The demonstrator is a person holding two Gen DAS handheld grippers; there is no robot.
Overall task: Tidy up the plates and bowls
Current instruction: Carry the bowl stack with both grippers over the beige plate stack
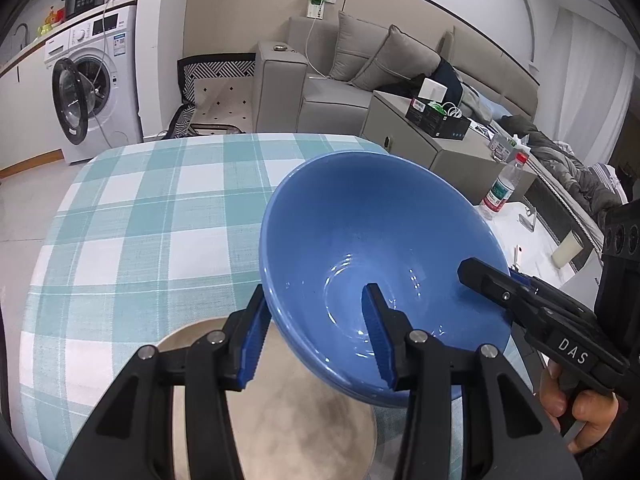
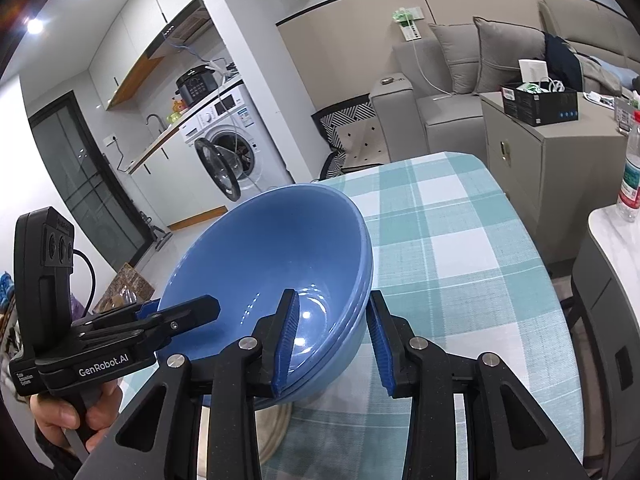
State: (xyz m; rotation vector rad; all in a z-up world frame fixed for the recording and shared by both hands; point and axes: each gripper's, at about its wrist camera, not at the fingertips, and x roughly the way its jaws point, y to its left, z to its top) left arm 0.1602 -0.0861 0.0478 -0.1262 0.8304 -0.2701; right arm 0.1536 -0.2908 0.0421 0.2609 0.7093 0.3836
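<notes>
The left gripper (image 1: 318, 334) is clamped on the near rim of a blue bowl (image 1: 360, 240), one pad outside the wall and one inside; the right gripper (image 2: 334, 340) pinches the opposite rim the same way, so the bowl hangs tilted between them above the table. In the right wrist view the rim shows doubled edges, as if more than one bowl is nested, though how many cannot be told. Under the bowl lies a beige plate (image 1: 280, 408) near the table's near edge, largely hidden by the gripper bodies and the bowl, and cut off by the frame. The checked tablecloth (image 1: 152, 216) covers the rest of the table out to its far edge. Each hand (image 1: 576, 408) shows only as fingers around a handle. Beyond the table's right side a water bottle (image 1: 502, 190) stands on a white counter, partly cut off in the right view.
</notes>
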